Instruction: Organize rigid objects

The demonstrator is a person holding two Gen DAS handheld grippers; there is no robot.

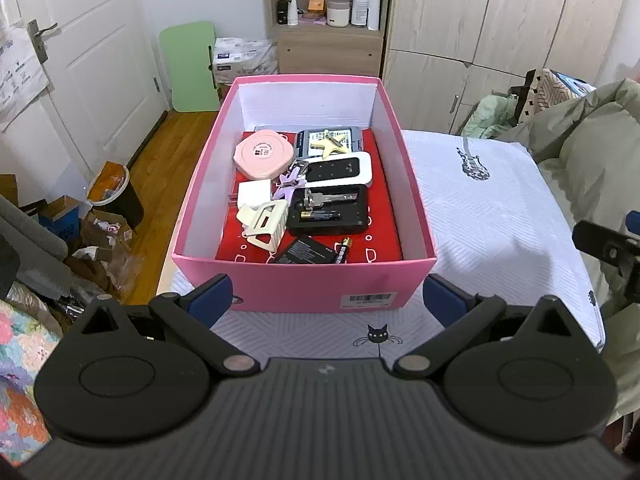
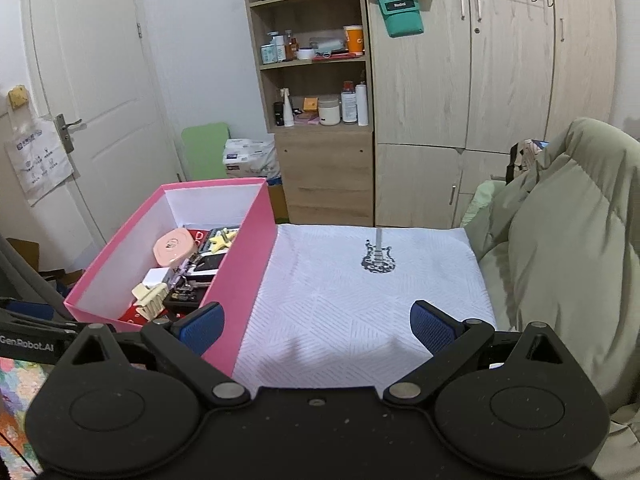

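A pink box [image 1: 304, 280] sits on a white quilted cover [image 1: 480, 208] spread over a bed, at the cover's left edge, its long side running away from the cameras and its near short wall carrying a barcode label [image 1: 370, 300]. The box is open at the top and holds all the small rigid things, lying on a red printed sheet [image 1: 384, 236] on its floor: a round pink case [image 1: 262, 154] at the far left, a pale yellow star-shaped piece [image 1: 330, 145] resting on a grey device [image 1: 352, 136] at the far end, a white-framed black device [image 1: 340, 168] just in front of that, a lilac clip [image 1: 290, 182] beside it, a white cube charger [image 1: 253, 196], a cream hair claw [image 1: 266, 226] near the left wall, a black tray [image 1: 330, 210] holding a key [image 1: 330, 198] and a small battery [image 1: 320, 215], and a flat black battery pack [image 1: 306, 255] with another battery [image 1: 344, 250] just beside it at the near wall. The left gripper [image 1: 326, 298] hangs in front of the box's near wall with its blue-padded fingers [image 1: 210, 298] spread wide and empty, the box wall showing between them without contact. The right gripper [image 2: 316, 326] is over the bare cover to the right of the box, its fingers [image 2: 430, 326] also wide apart and holding nothing; its left finger shows in front of the box's near right corner. A guitar print [image 2: 378, 258] marks the cover's far part, and a cat print [image 1: 376, 334] its near edge.
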